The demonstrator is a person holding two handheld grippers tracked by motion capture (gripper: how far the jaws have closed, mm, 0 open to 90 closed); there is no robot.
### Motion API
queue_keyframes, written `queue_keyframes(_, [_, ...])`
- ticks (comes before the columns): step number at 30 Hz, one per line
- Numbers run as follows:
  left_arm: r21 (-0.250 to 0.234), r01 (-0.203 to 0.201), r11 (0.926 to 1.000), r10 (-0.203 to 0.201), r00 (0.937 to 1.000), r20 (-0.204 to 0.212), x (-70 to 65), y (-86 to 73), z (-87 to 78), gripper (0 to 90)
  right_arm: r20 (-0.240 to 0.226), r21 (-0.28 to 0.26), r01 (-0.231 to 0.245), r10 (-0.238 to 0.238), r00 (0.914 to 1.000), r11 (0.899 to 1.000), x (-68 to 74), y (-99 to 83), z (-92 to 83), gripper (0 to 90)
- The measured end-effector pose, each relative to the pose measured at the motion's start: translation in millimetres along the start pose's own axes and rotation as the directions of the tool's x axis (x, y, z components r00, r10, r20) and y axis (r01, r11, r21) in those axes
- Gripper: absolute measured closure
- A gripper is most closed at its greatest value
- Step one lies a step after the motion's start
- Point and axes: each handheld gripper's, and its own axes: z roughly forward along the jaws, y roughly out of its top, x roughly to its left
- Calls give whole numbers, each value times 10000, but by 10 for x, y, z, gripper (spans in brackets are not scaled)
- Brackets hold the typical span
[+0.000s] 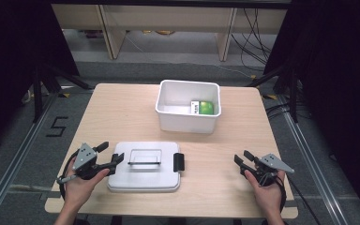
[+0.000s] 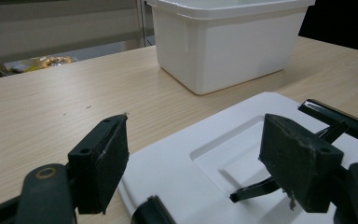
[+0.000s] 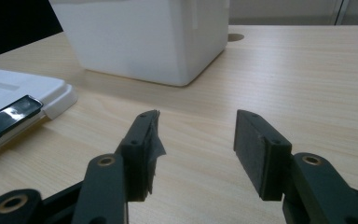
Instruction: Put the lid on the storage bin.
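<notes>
A white lidless box (image 1: 187, 115) stands at the table's far middle with a green item (image 1: 206, 108) and a white label inside. Its flat white lid (image 1: 145, 178) lies near the front left, with a black handle (image 1: 145, 163) and a black latch (image 1: 179, 161). My left gripper (image 1: 111, 152) is open at the lid's left edge. In the left gripper view it (image 2: 196, 140) straddles the lid's (image 2: 177, 172) corner, with the box (image 2: 228, 42) beyond. My right gripper (image 1: 242, 157) is open over bare table at the front right, and the right gripper view (image 3: 196, 135) shows nothing between its fingers.
The light wooden table (image 1: 122, 108) has bare room left of the box and between the lid and the right gripper. In the right gripper view the lid's latch (image 3: 9, 116) lies to the left and the box (image 3: 144, 37) ahead. Dark stands and cables flank the table.
</notes>
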Motion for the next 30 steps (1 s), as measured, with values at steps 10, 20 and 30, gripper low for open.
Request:
queue_keyframes(10, [457, -863, 9952, 834, 9946, 621, -45, 304, -30, 255, 0, -88, 116, -116, 9999, 9999, 21, 70, -4, 505])
queue_keyframes(20, [2971, -2831, 9119, 2073, 9425, 2620, -83, 508, 133, 296, -13, -134, -83, 83, 10000, 9999, 42, 65, 1, 513])
queue_keyframes(30, [4569, -4626, 7598, 2347, 8504, 4708, -265, 650, 430, 444, -209, -91, 103, -104, 9997, 9999, 44, 61, 28, 516])
